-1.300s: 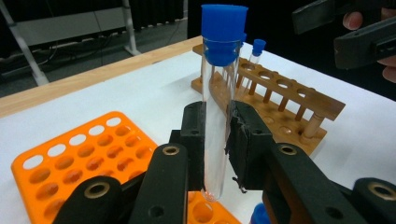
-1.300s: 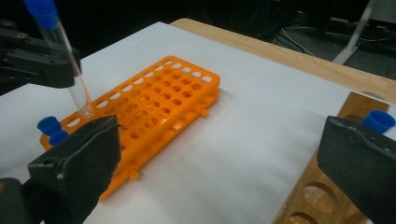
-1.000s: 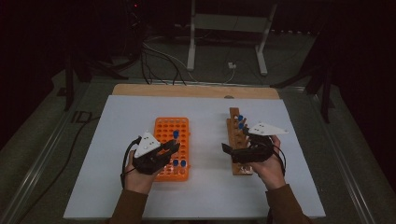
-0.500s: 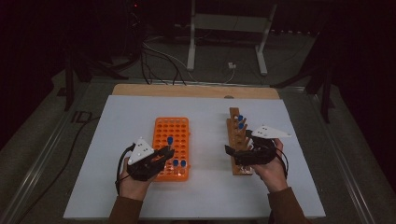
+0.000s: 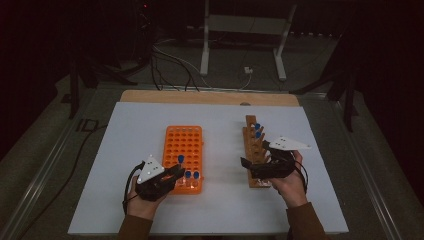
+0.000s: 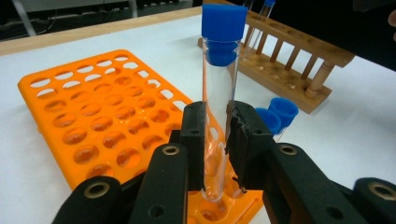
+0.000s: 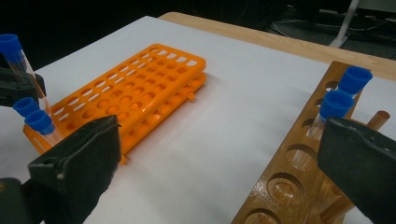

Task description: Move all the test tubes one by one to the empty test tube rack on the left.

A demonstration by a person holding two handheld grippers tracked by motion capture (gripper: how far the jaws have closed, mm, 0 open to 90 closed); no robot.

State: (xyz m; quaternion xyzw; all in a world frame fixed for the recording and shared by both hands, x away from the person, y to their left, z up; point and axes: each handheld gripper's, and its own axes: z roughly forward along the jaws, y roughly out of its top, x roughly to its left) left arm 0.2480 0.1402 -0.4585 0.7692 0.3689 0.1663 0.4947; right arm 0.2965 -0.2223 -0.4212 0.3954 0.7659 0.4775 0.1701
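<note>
Altogether five capped tubes [image 6: 219, 98], left claw [image 6: 215, 140] clamping one over orange rack [image 6: 88, 107], right claw [image 7: 210, 158] apart.

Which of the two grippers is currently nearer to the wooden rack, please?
Right. The right gripper hovers open over the wooden rack's near end, while the left gripper is off across the table at the orange rack, shut on a blue-capped tube.
</note>
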